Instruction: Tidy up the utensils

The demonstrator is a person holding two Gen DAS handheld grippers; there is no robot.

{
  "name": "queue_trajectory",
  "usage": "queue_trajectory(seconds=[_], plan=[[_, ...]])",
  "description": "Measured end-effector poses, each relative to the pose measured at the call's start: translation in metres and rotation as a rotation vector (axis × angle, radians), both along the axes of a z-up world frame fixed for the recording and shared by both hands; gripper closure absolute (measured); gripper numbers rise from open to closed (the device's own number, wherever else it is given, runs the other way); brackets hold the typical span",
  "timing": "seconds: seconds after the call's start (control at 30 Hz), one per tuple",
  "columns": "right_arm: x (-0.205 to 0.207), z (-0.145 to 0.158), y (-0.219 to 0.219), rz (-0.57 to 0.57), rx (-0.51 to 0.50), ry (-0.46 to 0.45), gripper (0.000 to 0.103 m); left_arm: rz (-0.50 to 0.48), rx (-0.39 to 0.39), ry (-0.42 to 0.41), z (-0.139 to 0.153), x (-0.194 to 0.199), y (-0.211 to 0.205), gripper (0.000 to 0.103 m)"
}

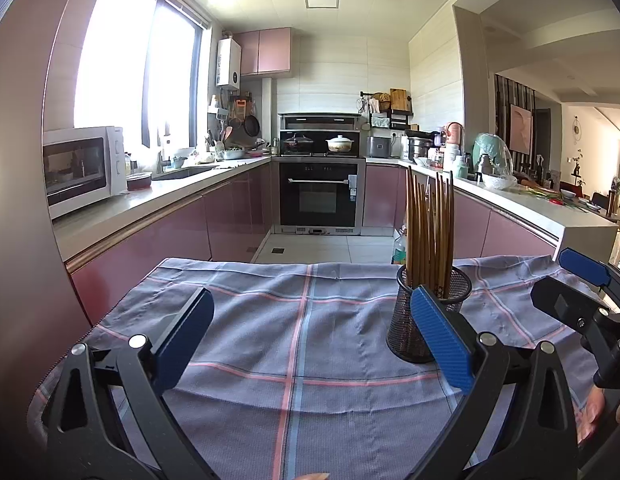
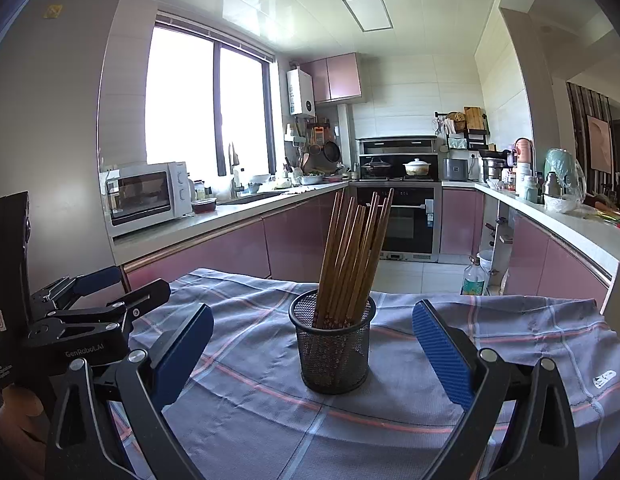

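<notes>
A black mesh cup [image 2: 333, 344] stands on the checked grey cloth [image 2: 510, 332] and holds several brown wooden chopsticks [image 2: 352, 256], upright and fanned out. In the left wrist view the cup [image 1: 406, 332] sits just beyond the right finger, with the chopsticks [image 1: 429, 224] rising above it. My left gripper [image 1: 310, 332] is open and empty, left of the cup. My right gripper [image 2: 314, 352] is open and empty, with the cup between and just ahead of its fingers. The right gripper also shows at the right edge of the left wrist view [image 1: 566, 284], and the left gripper at the left edge of the right wrist view [image 2: 122, 284].
The cloth [image 1: 302, 360] covers a small table; its far edge drops to the kitchen floor. A green-labelled bottle [image 2: 474, 280] stands on the floor beyond. Pink cabinets, a microwave [image 2: 148, 196] and an oven [image 2: 406, 220] line the room.
</notes>
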State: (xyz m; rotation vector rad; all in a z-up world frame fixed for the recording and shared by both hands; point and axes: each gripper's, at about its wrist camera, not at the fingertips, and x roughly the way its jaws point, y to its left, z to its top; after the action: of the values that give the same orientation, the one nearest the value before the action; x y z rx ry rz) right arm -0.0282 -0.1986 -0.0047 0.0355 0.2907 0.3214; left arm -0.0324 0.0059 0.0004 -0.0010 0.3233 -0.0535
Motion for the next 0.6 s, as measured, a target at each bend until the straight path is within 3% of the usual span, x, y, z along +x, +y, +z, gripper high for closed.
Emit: queue_trajectory(seconds=[0.6], plan=[[-0.0013, 0.002, -0.0011, 0.006, 0.003, -0.004, 0.007, 0.003, 0.001, -0.004, -0.0005, -0.0016, -0.0016, 0.006]])
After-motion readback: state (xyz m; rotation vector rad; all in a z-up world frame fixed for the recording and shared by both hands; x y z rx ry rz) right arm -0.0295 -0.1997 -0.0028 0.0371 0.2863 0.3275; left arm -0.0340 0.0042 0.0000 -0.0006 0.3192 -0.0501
